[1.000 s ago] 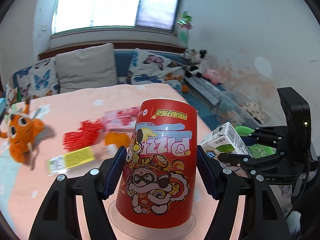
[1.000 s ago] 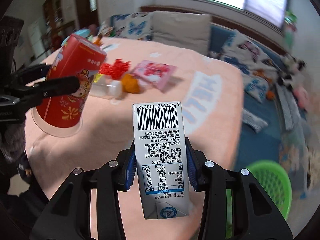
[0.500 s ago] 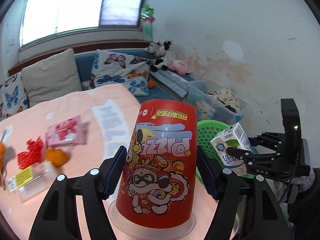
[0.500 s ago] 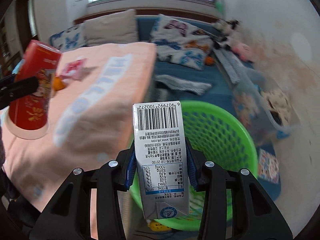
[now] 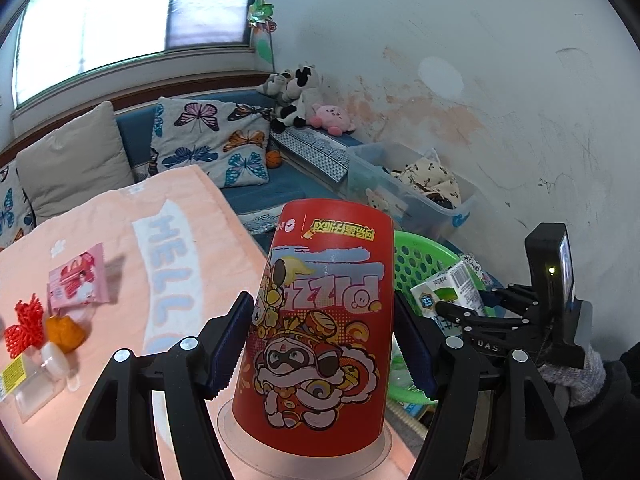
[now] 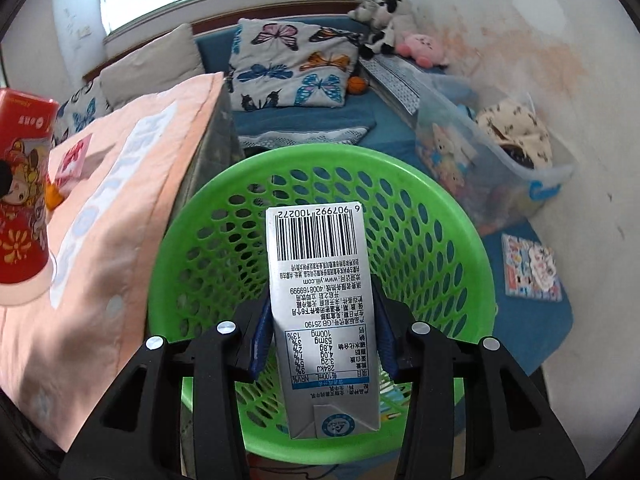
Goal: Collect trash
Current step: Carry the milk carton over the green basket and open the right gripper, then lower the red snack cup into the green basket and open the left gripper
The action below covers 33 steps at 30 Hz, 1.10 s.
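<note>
Peach-clothed table [image 5: 120, 240] bearing pink packet [image 5: 78, 280], red netting [image 5: 24, 326]

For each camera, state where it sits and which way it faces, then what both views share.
Left wrist: on the left gripper, looking past the red cup it clamps to the sofa wall; the right gripper and a sleeve show.
Right wrist: on the right gripper, tilted down into the green basket, clamping the milk carton.
Shared: cup, carton, basket, butterfly cushion.

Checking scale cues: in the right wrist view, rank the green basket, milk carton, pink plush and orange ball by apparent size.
1. Green basket
2. Milk carton, enlarged by nearness to the camera
3. Pink plush
4. Orange ball
</note>
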### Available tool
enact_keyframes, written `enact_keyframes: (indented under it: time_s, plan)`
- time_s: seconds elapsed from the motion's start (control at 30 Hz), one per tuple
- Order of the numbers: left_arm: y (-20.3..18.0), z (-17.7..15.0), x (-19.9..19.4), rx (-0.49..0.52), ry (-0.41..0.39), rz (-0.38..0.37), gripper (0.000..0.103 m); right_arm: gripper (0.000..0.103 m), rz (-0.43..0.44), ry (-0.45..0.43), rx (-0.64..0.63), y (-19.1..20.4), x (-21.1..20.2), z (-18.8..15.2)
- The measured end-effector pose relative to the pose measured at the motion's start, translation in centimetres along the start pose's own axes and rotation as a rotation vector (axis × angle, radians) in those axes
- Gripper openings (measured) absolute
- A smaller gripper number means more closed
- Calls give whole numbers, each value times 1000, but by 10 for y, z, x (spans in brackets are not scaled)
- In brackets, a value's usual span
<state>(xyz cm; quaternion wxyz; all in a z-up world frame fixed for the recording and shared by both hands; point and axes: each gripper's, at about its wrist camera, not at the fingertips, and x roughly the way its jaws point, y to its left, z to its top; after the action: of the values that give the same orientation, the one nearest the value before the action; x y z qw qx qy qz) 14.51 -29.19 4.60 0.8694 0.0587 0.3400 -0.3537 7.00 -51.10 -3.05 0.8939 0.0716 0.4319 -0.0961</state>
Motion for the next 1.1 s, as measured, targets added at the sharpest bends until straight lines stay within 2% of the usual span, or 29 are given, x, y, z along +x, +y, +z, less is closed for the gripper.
enact_keyframes:
  time_s: [0.07, 0.17, 0.33, 0.57, 0.87, 0.93, 1.0, 1.1]
  plan:
    - [-3, 1, 4, 1, 3, -7, 67, 46, -1, -6, 20, -4, 1, 0]
    - [-8, 3, 11, 2, 7, -12, 67, 55, 5, -17, 39, -7, -2, -1]
    - [-17, 6, 23, 3, 18, -34, 67, 56, -4, -31, 49, -6, -13, -6]
    - [-28, 6, 49, -5, 49, -58, 67, 65, -46, -70, 35, -6, -36, -20]
    - [-36, 0, 74, -16, 91, -79, 68, 68, -75, -86, 22, -4, -48, -35]
    - [-38, -1, 76, -14, 96, -78, 70, 68, -76, -88, 28, -4, -49, -37]
    - [-38, -1, 75, -14, 93, -83, 76, 68, -75, -88, 35, -5, -50, -39]
    - [-38, -4, 68, -5, 84, -82, 76, 68, -71, -90, 44, -5, -52, -40]
